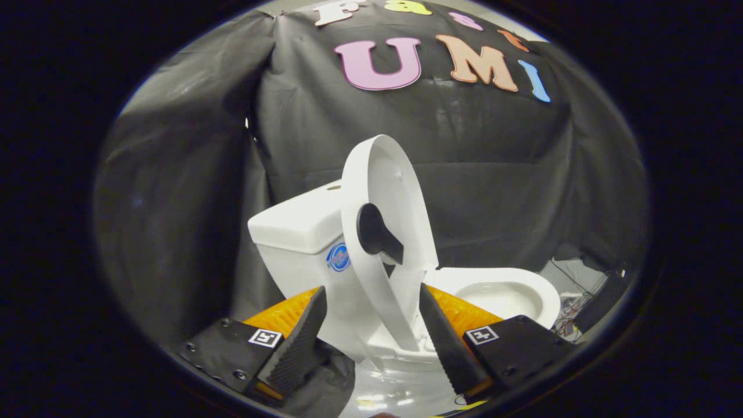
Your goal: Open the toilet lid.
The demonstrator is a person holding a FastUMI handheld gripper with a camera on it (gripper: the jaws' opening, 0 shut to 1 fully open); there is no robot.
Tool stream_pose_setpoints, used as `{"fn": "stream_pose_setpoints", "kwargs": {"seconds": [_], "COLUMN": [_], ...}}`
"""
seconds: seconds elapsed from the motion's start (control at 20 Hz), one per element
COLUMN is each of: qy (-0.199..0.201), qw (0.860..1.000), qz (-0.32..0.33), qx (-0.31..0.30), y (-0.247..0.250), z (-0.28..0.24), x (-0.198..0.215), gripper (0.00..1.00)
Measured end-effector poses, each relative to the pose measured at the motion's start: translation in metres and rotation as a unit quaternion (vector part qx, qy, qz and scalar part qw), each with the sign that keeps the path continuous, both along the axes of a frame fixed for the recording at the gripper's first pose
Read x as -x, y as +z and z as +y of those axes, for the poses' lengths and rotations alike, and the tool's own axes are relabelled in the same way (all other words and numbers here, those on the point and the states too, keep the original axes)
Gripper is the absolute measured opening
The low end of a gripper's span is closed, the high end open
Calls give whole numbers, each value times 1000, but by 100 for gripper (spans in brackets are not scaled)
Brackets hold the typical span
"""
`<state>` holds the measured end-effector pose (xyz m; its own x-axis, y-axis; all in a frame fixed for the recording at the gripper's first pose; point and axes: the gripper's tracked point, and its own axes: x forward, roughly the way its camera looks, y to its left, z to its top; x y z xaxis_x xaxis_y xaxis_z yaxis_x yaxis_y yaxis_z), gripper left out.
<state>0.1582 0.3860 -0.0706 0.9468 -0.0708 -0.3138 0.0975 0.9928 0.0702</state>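
A white toilet stands just ahead of my fingers, its tank (pixel 302 223) to the left and its open bowl (pixel 505 293) to the right. The lid (pixel 406 197) and the seat ring (pixel 363 261) are both raised and stand nearly upright between tank and bowl. My gripper (pixel 371 325) is open, its fingertips apart on either side of the seat ring's lower end. Neither finger presses on the ring, and nothing is held.
Black cloth walls close in behind and to the left of the toilet. Loose wires and a dark box (pixel 586 302) lie on the floor to the right of the bowl. A glossy pale floor (pixel 400 389) shows below the fingers.
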Motion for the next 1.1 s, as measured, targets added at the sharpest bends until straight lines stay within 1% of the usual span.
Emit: {"fn": "stream_pose_setpoints", "kwargs": {"seconds": [0.1,0.15,0.2,0.3,0.45,0.6,0.75,0.85,0.95,1.1], "qy": [6,-4,-12,-15,-14,-5,-10,-30,-37,-39], "qw": [1000,1000,1000,1000,999,998,997,997,997,996], "qz": [-2,-3,-6,-23,-46,-66,-78,-73,-67,-66], "qx": [16,21,19,8,16,3,7,12,15,38], "y": [2,4,8,22,48,67,81,83,85,93], "z": [-10,-23,-35,-51,-80,-114,-160,-199,-226,-259], "x": [4,6,7,8,14,22,32,38,42,49], "gripper": [99,99,99,99,99,99,99,99,99,99]}}
